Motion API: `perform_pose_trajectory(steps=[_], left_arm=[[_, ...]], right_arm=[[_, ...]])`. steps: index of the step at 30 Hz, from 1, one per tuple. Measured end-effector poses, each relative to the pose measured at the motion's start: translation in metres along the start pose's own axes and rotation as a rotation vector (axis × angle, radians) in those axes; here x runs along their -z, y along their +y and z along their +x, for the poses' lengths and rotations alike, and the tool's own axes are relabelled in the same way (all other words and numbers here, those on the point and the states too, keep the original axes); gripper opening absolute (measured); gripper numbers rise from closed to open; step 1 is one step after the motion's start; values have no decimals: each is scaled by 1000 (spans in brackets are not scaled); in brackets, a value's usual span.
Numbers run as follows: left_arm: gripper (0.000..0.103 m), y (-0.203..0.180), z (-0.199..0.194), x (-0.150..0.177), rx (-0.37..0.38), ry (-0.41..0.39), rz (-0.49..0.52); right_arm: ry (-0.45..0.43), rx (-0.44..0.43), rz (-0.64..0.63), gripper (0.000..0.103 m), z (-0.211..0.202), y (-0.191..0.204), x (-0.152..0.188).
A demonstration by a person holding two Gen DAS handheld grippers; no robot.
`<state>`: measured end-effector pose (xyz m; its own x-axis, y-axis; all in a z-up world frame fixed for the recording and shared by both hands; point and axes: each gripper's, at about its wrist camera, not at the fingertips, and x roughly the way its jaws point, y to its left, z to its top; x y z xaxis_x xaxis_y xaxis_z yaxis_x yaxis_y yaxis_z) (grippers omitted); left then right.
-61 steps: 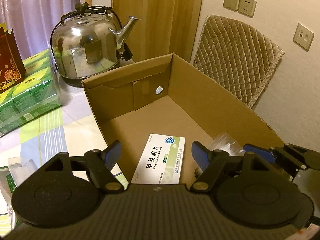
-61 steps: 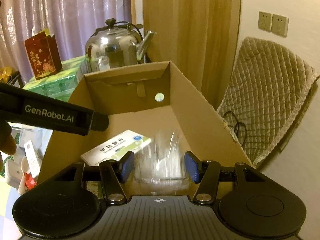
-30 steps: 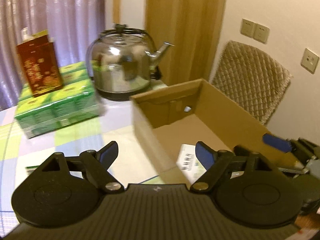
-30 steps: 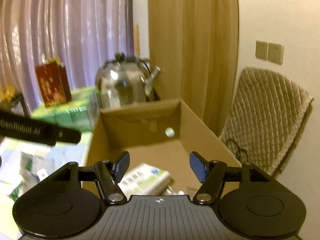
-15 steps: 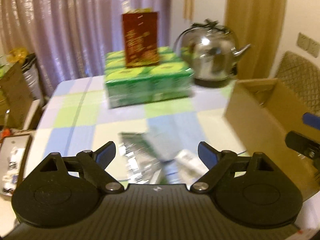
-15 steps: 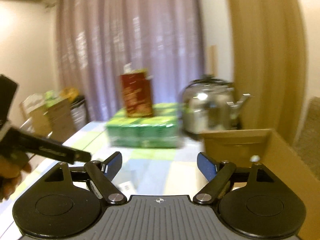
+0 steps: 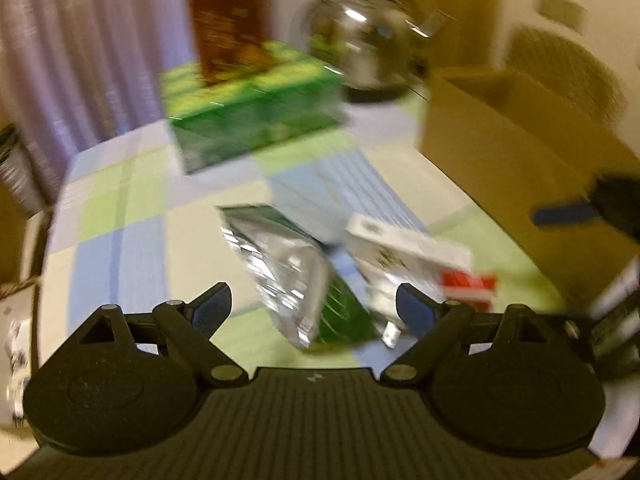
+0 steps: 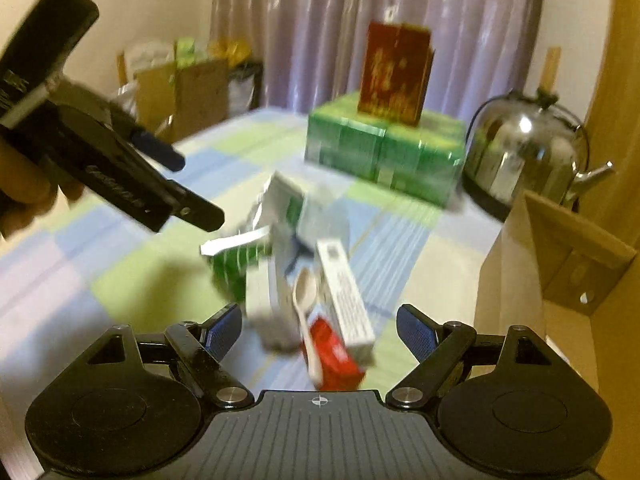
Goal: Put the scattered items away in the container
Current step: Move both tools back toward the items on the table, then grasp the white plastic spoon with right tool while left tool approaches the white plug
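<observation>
Both grippers hang wide and empty over the checked tablecloth [image 8: 120, 280]: my left gripper [image 7: 314, 310] above a silver foil packet [image 7: 280, 264] lying on a green box [image 7: 344, 312], my right gripper [image 8: 319, 326] above a red packet [image 8: 336, 354], a white spoon [image 8: 303, 300] and a white box [image 8: 346, 300]. My left hand [image 8: 24, 188] holds its tool tilted down toward the pile. The cardboard box [image 7: 512, 152] stands to my right, near the heap. A second ago both grippers were over that box; now they face the scattered pile, with green cartons [image 8: 384, 148] and kettle [image 8: 524, 148] beyond.
</observation>
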<state>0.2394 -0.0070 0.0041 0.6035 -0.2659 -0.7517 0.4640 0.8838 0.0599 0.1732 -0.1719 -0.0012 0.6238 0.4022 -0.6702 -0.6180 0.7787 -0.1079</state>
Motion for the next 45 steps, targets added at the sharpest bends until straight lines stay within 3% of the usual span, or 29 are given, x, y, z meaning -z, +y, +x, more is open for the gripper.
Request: perform_pose_trajectory(steps=[4, 10, 16, 21, 27, 36, 45], left_arm=[[86, -23, 11, 15, 36, 0, 156], [86, -46, 30, 21, 117, -17, 273], [78, -55, 51, 12, 148, -15, 262], [72, -60, 58, 11, 139, 4, 285], [60, -57, 60, 12, 129, 21, 268], [56, -51, 61, 14, 142, 18, 230], [56, -50, 61, 14, 151, 14, 225]], right_arm=[[45, -22, -30, 82, 9, 1, 9], [91, -38, 37, 82, 20, -10, 13], [125, -47, 39, 63, 31, -11, 13], [129, -45, 21, 39, 34, -12, 14], [128, -29, -30, 23, 36, -5, 14], [136, -5, -76, 3, 39, 3, 15], [130, -4, -45, 2, 29, 5, 15]])
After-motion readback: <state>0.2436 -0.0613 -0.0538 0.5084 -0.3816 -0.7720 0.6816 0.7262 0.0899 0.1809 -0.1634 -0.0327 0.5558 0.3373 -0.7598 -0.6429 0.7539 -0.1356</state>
